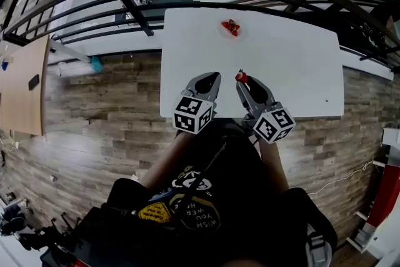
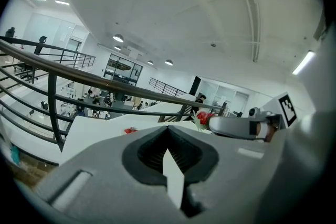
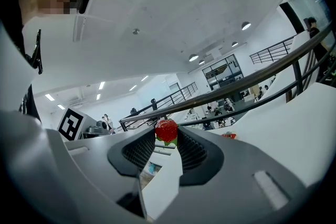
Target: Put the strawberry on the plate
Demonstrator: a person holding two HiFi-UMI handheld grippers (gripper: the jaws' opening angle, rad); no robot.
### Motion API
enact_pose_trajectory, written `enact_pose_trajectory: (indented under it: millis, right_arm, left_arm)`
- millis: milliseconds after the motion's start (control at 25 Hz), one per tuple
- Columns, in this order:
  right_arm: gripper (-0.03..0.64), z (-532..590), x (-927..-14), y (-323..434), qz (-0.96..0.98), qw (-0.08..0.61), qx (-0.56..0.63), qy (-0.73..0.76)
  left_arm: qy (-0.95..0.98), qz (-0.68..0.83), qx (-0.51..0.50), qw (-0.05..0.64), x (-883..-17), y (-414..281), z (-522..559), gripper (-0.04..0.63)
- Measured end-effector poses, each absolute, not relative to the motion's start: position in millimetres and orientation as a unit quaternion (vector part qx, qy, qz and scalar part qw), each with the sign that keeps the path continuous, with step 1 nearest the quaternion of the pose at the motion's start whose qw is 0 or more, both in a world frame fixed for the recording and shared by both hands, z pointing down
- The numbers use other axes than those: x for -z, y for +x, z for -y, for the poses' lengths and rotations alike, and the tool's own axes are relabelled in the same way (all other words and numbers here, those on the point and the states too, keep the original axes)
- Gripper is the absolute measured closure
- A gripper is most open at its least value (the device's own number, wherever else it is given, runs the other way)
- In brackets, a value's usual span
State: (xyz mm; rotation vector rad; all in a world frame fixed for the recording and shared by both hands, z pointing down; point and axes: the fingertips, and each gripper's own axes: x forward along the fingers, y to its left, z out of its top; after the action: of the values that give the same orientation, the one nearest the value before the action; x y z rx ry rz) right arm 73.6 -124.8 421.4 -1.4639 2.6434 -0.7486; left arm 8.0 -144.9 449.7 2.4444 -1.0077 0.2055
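Black printed shirt (image 1: 187, 209) fills the near edge, with both grippers just beyond it over the near edge of the white rectangular desk (image 1: 300, 65). On the right gripper (image 1: 242, 79), the fingers are clenched on the small red strawberry (image 3: 166, 130), pinched at their very tips. On the left gripper (image 1: 215, 75), the fingers are closed together on nothing. At the far side, well apart, a pale round plate (image 1: 240, 24) carries red fruit.
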Motion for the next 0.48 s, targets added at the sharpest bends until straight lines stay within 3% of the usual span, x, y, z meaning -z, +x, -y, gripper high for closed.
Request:
enact_pose_trajectory:
  millis: [480]
  right_arm:
    - [0.483,170,-436,111,-0.858,-0.003,0.252,-0.448]
  left_arm:
    - [0.886,0.374,-0.103,0.254,-474,46,189,0.594]
